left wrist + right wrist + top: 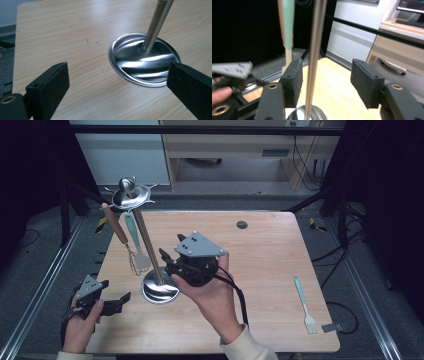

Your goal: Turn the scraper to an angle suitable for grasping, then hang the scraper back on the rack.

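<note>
High view: one stand (150, 245) with two hanging utensils (131, 240), one loose spatula (304, 304), both tongs (167, 262) spread.

A wooden table (260, 255) bears a steel utensil stand (160, 290) and a teal fork (305, 304).

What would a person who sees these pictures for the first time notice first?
Probably the shiny metal utensil stand at the table's left, with a whisk and a pale green utensil hanging from its top. The right gripper is right at the stand's pole; in the right gripper view its open fingers have the pole between them without pressing it. Far right, a pale green fork lies alone on the table.
</note>
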Demonstrator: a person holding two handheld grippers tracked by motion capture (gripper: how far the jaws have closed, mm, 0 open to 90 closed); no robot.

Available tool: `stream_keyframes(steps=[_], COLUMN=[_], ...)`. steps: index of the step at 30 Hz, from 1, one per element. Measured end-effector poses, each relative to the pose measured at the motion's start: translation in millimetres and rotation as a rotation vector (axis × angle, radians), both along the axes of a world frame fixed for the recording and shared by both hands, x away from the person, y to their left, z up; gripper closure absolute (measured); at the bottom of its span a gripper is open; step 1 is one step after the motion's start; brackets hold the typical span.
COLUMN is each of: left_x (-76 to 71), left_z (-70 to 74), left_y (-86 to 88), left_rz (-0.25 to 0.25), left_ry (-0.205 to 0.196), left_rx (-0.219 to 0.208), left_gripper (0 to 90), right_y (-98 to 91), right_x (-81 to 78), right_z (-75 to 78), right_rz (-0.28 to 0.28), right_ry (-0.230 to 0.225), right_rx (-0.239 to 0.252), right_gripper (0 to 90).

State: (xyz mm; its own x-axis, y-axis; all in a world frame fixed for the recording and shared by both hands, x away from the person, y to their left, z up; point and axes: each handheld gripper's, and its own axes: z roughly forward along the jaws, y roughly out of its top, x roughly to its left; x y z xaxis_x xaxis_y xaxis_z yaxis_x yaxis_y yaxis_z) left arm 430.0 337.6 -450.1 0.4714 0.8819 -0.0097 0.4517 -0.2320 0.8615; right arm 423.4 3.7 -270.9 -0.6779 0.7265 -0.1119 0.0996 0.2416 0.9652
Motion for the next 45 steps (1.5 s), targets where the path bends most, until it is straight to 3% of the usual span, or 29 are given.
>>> stream_keyframes(steps=[7,15,18,23,26,28,32,34,39,45], left_x=[-1.4,-8.2,-10.3,-14.4,-18.0,-20.5,-25.4,-27.4,-26.9,-26.5], left_z=[15.0,35.5,44.0,62.2,77.8,91.1,121.4,138.0,164.4,187.1], left_y=[-0.2,-2.7,-2.6,-1.7,-1.6,-1.2,-0.9,-1.8,-7.4,-20.6], left_rz=[-0.003,-0.010,-0.015,-0.013,-0.012,-0.013,-0.017,-0.026,-0.050,-0.072], left_ry=[-0.030,-0.068,-0.085,-0.113,-0.138,-0.169,-0.221,-0.247,-0.283,-0.331], left_rx=[0.015,0.035,0.030,0.023,0.024,0.020,-0.032,-0.049,-0.070,-0.102], left_gripper=[4.0,4.0,4.0,4.0,4.5,5.1,8.6,15.4,25.3,44.6], right_y=[-27.4,-66.0,-83.9,-116.4,-130.3,-139.7,-156.0,-162.3,-173.1,-177.0], right_x=[6.5,12.3,13.8,16.9,16.7,15.9,16.6,17.2,17.5,18.9], right_z=[-34.4,-90.2,-109.0,-141.6,-156.6,-162.7,-165.7,-166.8,-171.2,-174.9], right_rz=[-0.023,-0.071,-0.108,-0.192,-0.232,-0.257,-0.314,-0.330,-0.369,-0.383], right_ry=[0.064,0.154,0.178,0.239,0.271,0.294,0.318,0.331,0.357,0.380], right_rx=[-0.035,-0.079,-0.074,-0.025,-0.034,-0.039,-0.039,-0.024,-0.023,-0.031], right_gripper=[37.9,24.4,22.3,20.4,20.4,20.4,20.1,20.2,21.1,22.1])
